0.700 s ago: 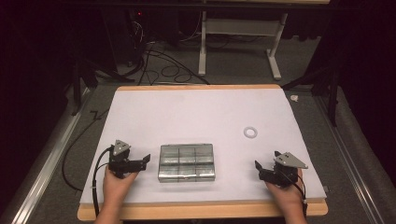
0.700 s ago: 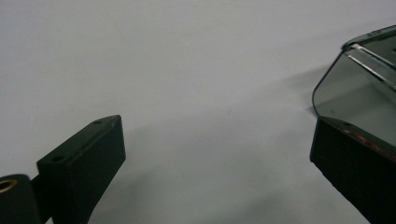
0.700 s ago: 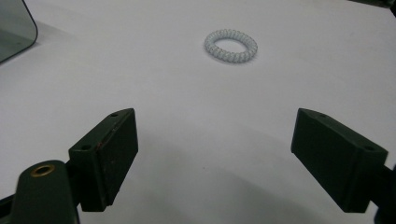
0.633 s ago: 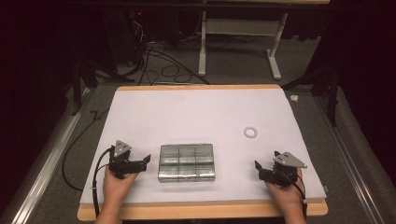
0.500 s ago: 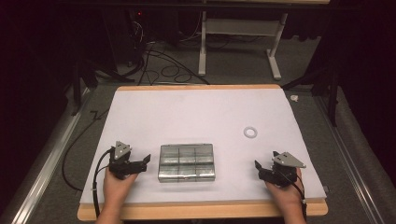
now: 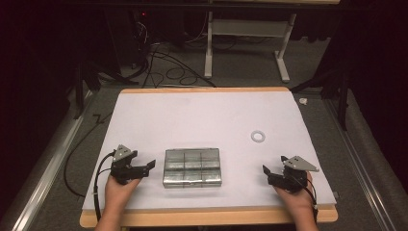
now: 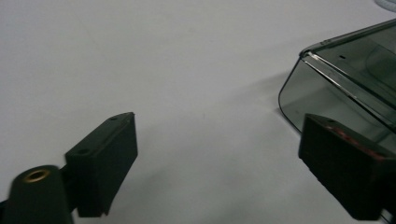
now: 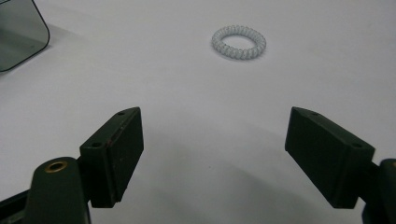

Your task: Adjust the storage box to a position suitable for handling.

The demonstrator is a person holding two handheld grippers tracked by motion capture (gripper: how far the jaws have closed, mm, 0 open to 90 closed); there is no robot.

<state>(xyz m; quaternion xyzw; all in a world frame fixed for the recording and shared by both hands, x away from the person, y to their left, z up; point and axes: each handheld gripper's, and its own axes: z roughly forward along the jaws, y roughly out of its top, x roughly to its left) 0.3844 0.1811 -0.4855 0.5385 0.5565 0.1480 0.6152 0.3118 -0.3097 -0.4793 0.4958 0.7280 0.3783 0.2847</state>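
The clear compartment box (image 6: pixel 192 167) lies near the counter's (image 6: pixel 202 115) front edge, between both grippers. The left gripper (image 7: pixel 215 158) sits just beside its corner, fingers spread, empty. The right gripper (image 8: pixel 229 154), fingers also apart, faces a white spiral hair tie (image 8: pixel 238 42) toward the right edge.
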